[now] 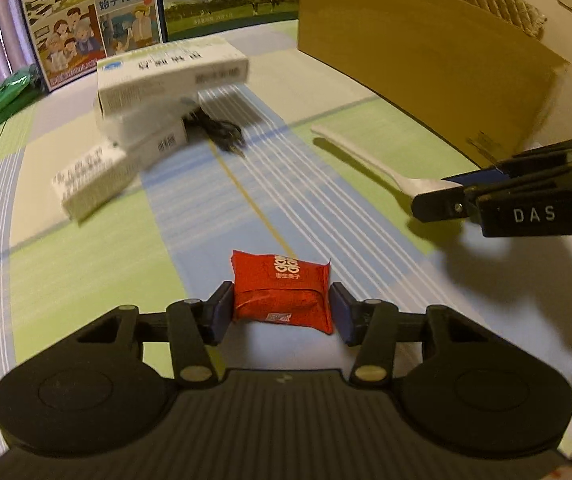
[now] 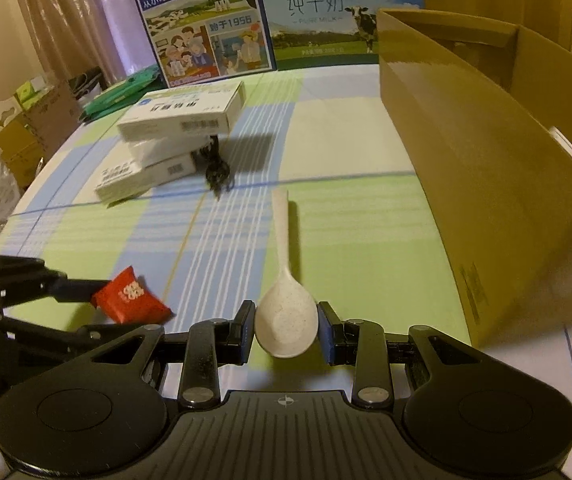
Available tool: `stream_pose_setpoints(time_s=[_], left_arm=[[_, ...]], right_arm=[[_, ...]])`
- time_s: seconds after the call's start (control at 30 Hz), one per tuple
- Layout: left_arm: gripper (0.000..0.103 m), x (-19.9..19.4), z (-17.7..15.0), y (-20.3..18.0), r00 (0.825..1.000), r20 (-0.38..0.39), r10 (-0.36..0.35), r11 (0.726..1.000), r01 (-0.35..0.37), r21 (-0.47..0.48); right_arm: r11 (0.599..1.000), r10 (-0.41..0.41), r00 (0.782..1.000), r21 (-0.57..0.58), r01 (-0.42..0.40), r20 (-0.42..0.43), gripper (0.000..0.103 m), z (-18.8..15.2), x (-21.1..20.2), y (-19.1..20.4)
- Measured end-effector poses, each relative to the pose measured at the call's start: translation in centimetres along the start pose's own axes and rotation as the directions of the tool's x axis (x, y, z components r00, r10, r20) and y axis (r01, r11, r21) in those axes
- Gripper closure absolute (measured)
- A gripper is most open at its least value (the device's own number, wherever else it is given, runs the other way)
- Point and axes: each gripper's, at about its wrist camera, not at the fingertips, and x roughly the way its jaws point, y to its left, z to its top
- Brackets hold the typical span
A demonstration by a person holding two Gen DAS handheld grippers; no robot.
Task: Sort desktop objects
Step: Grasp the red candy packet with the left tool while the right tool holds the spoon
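Left tongs (image 1: 282,312) gripping red candy (image 1: 282,290), right tongs (image 2: 286,330) flanking spoon (image 2: 284,304) bowl

Dim warm light, fisheye-bent edges, motion blur esp. left view.

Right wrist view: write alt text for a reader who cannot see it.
The right hand-held gripper brackets the bowl of a white spoon lying on a checked tablecloth. At left, the left hand-held gripper holds a red candy packet; a cardboard box stands at right.
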Motion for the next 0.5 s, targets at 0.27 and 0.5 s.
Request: stream_pose_setpoints(time_s=[0.27,0.5], left_arm=[[0.040,-0.8,-2.1,-1.2,0.999,0.031,0.033,0.999,-0.032,-0.027],[0.038,-0.4,-2.1,-1.1,0.998,0.056,0.028,1.000,-0.028,0.010]], right_arm=[[0.998,-0.002,1.000,0.068,0.004,-0.023,0.073,-3.3,-1.8,0.2],[0.999,-0.006,1.000,0.053,0.006,0.001,0.073,-3.6,-1.7,0.6]])
